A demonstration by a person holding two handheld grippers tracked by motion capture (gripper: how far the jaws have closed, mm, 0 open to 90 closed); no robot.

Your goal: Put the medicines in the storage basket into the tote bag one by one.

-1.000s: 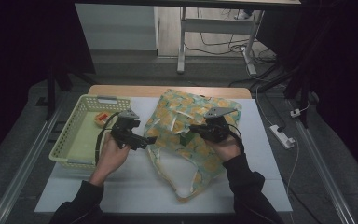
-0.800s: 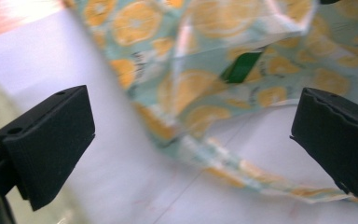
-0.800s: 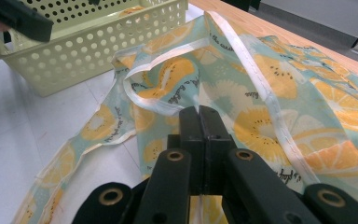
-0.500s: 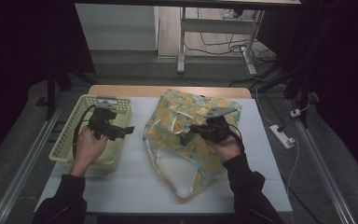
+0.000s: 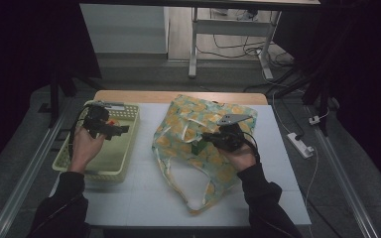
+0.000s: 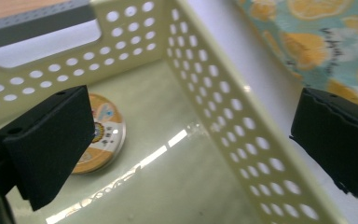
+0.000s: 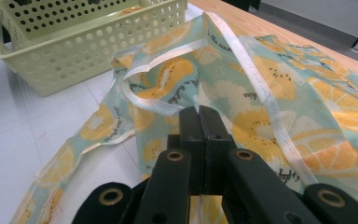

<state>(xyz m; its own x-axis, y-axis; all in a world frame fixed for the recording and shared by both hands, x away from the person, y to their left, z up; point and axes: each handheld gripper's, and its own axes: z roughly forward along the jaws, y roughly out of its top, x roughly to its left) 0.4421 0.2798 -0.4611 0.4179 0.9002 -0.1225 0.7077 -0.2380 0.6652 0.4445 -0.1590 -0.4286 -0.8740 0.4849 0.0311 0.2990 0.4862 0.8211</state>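
A tote bag (image 5: 193, 119) printed with orange slices lies crumpled on the white table, its mouth towards the basket. My right gripper (image 5: 206, 137) rests on it with its jaws shut on a fold of the bag (image 7: 242, 93); in the right gripper view the gripper (image 7: 199, 112) holds the white-trimmed edge raised. My left gripper (image 5: 121, 130) hovers open over the pale yellow perforated basket (image 5: 129, 144). In the left gripper view the gripper (image 6: 191, 140) has nothing between its pads, and a round orange-labelled tin (image 6: 100, 135) lies on the basket floor beneath the left pad.
The basket (image 7: 74, 42) stands at the table's left, close beside the bag (image 6: 326, 42). The table's wooden far edge (image 5: 178, 95) runs behind both. A power strip (image 5: 300, 145) lies off the right side.
My left gripper has moved left, from the bag's edge to above the basket. The right gripper and the bag have kept still.
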